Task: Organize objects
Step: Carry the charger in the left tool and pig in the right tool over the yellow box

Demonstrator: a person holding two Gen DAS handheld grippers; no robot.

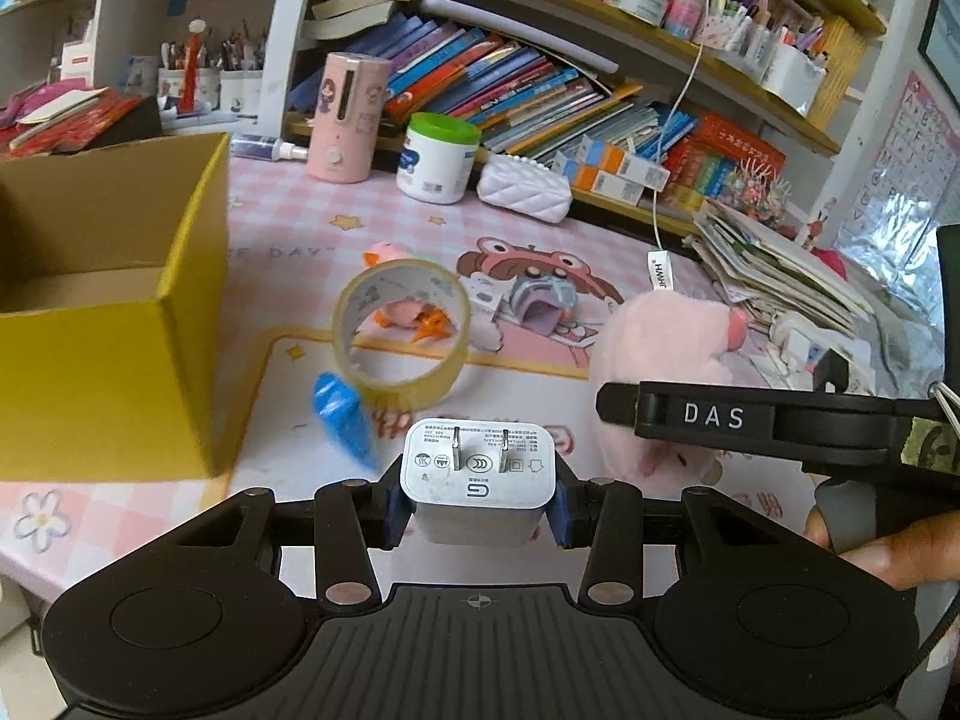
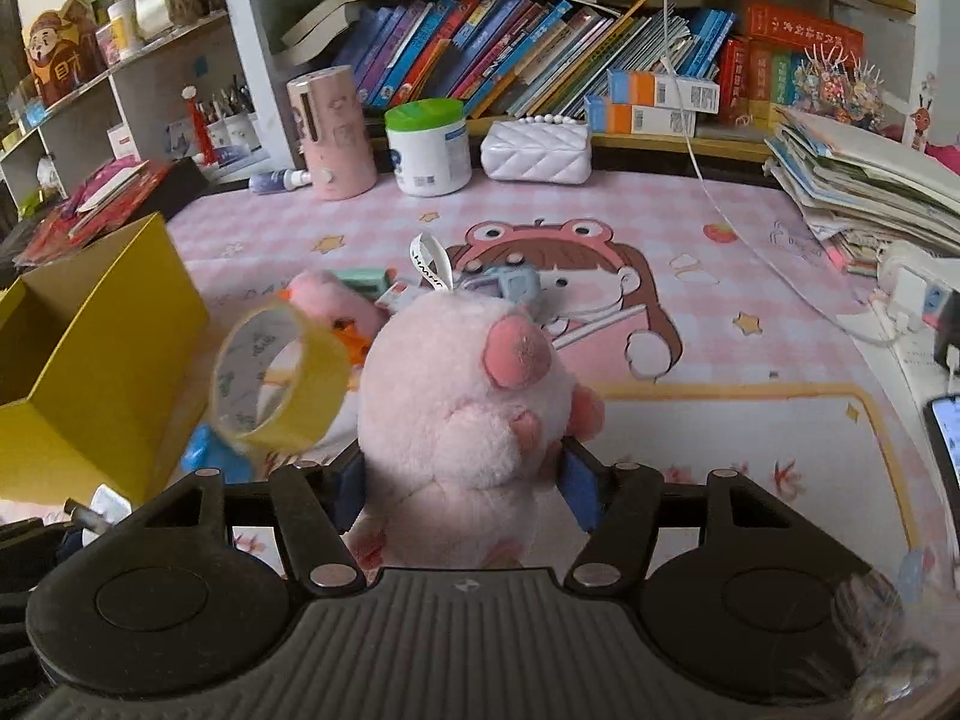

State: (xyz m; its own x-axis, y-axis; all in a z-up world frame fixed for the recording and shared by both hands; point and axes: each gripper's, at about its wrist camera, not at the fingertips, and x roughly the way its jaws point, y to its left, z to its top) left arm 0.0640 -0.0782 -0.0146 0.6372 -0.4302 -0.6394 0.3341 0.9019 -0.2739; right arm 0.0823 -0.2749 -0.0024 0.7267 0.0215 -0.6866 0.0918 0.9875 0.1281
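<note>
Left gripper (image 1: pixel 477 501) clamps a white plug adapter (image 1: pixel 477 468) between its blue pads, prongs facing up, at lower centre of the left wrist view. Right gripper (image 2: pixel 465 489) grips a pink plush pig (image 2: pixel 462 408) at centre of the right wrist view; the pads press into its sides. A tape roll (image 1: pixel 401 333) appears blurred, left of centre, with a blue blurred item (image 1: pixel 342 414) just below it. A yellow cardboard box (image 1: pixel 108 324), open on top, sits at left on the pink worktop (image 1: pixel 300 222). Bookshelf (image 2: pixel 510 60) fills the top.
</note>
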